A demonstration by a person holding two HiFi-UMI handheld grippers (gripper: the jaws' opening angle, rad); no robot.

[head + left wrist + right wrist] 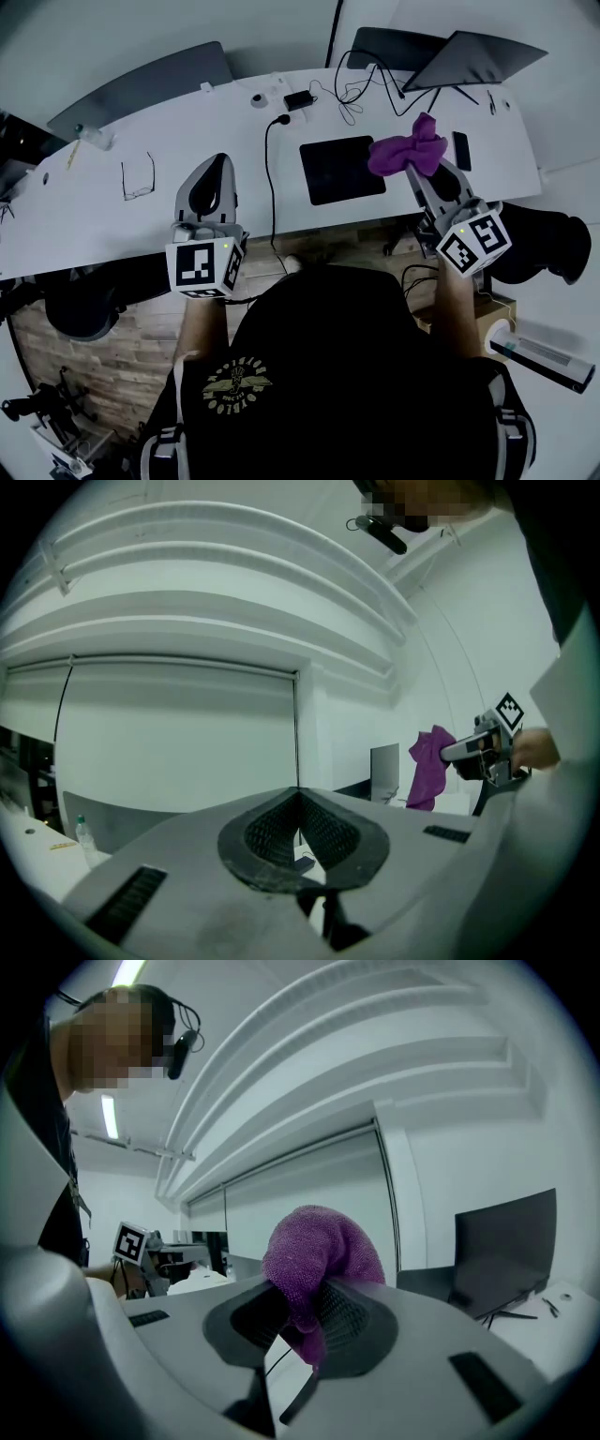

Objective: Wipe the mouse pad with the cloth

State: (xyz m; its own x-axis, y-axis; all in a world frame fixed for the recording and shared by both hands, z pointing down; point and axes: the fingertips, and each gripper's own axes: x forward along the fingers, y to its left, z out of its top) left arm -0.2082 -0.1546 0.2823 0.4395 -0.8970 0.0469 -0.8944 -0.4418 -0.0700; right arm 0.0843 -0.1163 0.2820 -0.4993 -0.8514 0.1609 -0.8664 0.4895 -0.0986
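Note:
A black mouse pad (341, 169) lies flat on the white desk (131, 225), a little right of centre. My right gripper (424, 174) is shut on a purple cloth (410, 150), which is bunched up and held in the air just past the pad's right edge. In the right gripper view the cloth (320, 1260) bulges out between the closed jaws of that gripper (302, 1309). My left gripper (209, 188) hovers over the desk's front edge, left of the pad, shut with nothing in it. In the left gripper view its jaws (298, 829) meet, and the cloth (429, 765) hangs at the far right.
A black cable (269, 178) runs down the desk between the left gripper and the pad. Glasses (138, 178) lie to the left. A phone (461, 150) lies right of the cloth. A charger and tangled cables (342, 94) sit at the back, with a laptop (469, 58) behind.

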